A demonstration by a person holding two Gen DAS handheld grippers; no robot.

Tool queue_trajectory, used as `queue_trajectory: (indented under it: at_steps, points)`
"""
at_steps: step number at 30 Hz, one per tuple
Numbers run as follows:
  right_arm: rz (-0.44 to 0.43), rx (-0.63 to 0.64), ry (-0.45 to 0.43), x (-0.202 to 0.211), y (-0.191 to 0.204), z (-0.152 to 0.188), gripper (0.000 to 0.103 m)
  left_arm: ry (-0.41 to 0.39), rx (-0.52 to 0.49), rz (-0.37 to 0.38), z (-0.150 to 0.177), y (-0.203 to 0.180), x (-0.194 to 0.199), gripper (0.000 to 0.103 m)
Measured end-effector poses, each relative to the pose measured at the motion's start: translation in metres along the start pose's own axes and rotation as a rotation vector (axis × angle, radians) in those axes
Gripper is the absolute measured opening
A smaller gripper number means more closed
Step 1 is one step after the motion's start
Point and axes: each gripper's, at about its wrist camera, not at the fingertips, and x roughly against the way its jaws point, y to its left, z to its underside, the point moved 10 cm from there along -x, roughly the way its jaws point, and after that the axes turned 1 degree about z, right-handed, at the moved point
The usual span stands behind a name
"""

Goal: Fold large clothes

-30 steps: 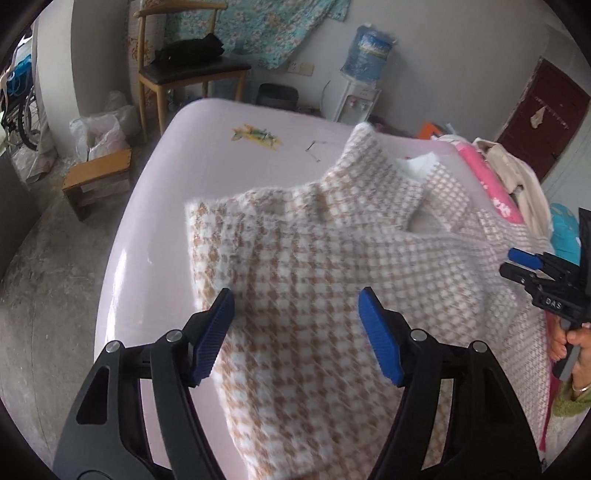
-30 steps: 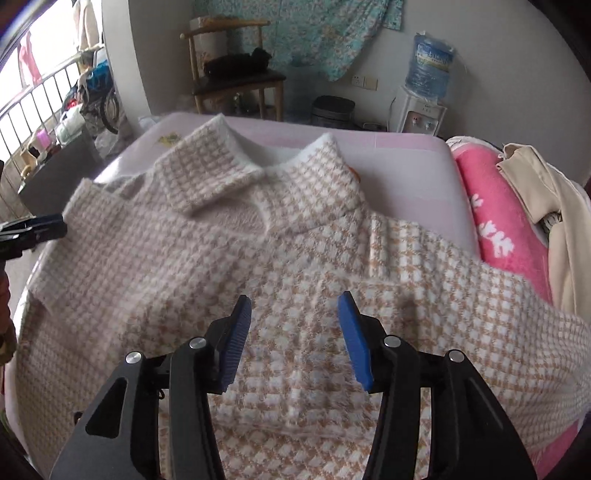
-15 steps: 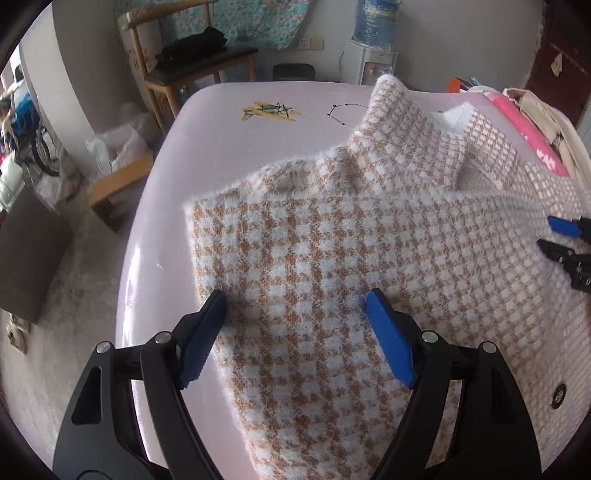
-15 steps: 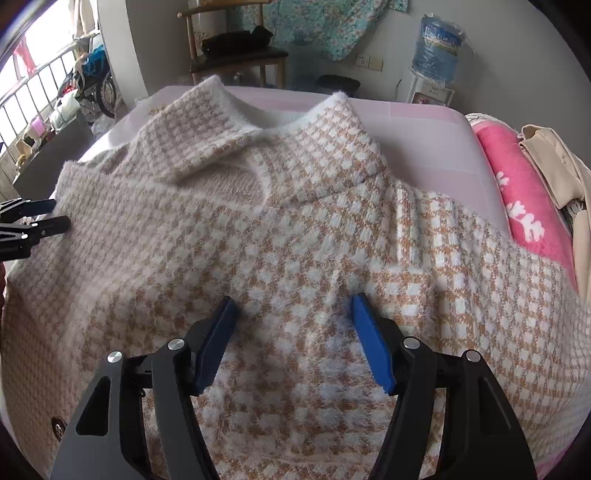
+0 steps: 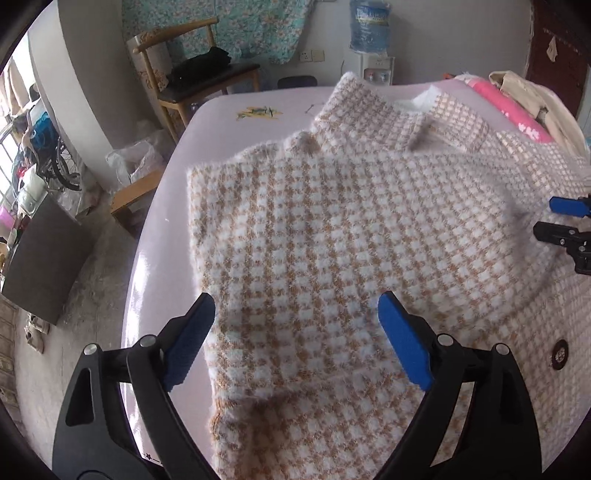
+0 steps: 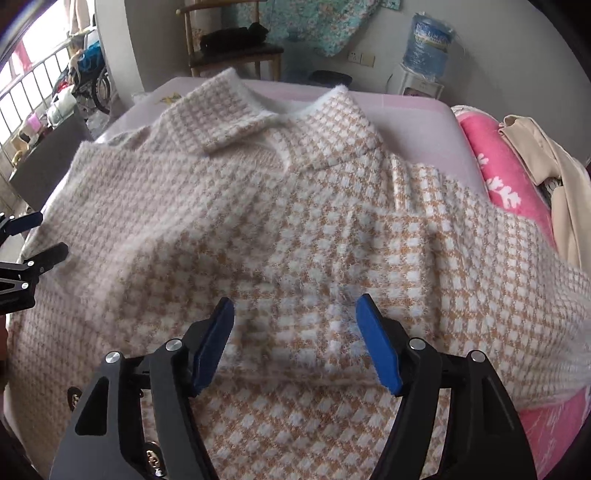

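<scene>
Lived-in home room, likely bedroom or spare room. Pale pink bed [image 5: 221, 122] fills the middle. Wooden chair [image 5: 192, 77] with dark clothing on seat against wall. Floral cloth [image 5: 236, 29] hung behind it. Water dispenser [image 6: 424, 66] with blue bottle in corner. Wall socket [image 6: 360, 57] nearby. Bicycle [image 6: 98, 79] by barred window. Pink blanket [image 6: 495, 162] and beige garment [image 6: 546, 162] piled at bed edge.

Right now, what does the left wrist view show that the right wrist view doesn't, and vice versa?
Left wrist only: the sweater's straight side edge on bare pink table, a low wooden stool on the floor, and a dark door.
Right wrist only: the window railing and the sweater's sleeve draped toward the pink blanket.
Both: the checked sweater, wooden chair, water bottle.
</scene>
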Motion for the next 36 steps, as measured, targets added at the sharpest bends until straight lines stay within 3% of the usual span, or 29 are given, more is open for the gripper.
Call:
queue_trajectory:
  at_steps: [2,4,6,12,20,27,31,36]
  points:
    - [0.003,0.004,-0.019,0.005,0.002,0.001,0.068,-0.005,0.001,0.018,-0.001,-0.006,0.004,0.086]
    - [0.016,-0.005,0.041,-0.011,-0.001,0.012,0.069,0.037,0.007,0.019,0.002,-0.013,-0.006,0.086]
    - [-0.002,-0.038,0.04,-0.016,-0.006,0.015,0.07,0.054,0.023,0.023,0.006,-0.02,-0.012,0.086]
    - [-0.009,-0.099,-0.013,0.031,-0.018,0.018,0.07,0.025,0.062,0.081,-0.002,-0.043,0.001,0.086]
    - [0.01,-0.16,0.041,0.036,-0.051,0.055,0.073,0.081,0.024,0.038,-0.002,-0.068,-0.024,0.091]
    - [-0.039,-0.199,0.065,0.051,-0.073,0.078,0.079,0.056,0.06,0.033,-0.001,-0.064,-0.029,0.096]
    - [-0.069,-0.261,0.009,0.081,-0.108,0.079,0.084,0.051,0.06,0.033,0.0,-0.064,-0.03,0.096]
    - [0.035,-0.379,-0.033,0.118,-0.202,0.092,0.085,0.069,0.061,0.032,0.001,-0.063,-0.03,0.096]
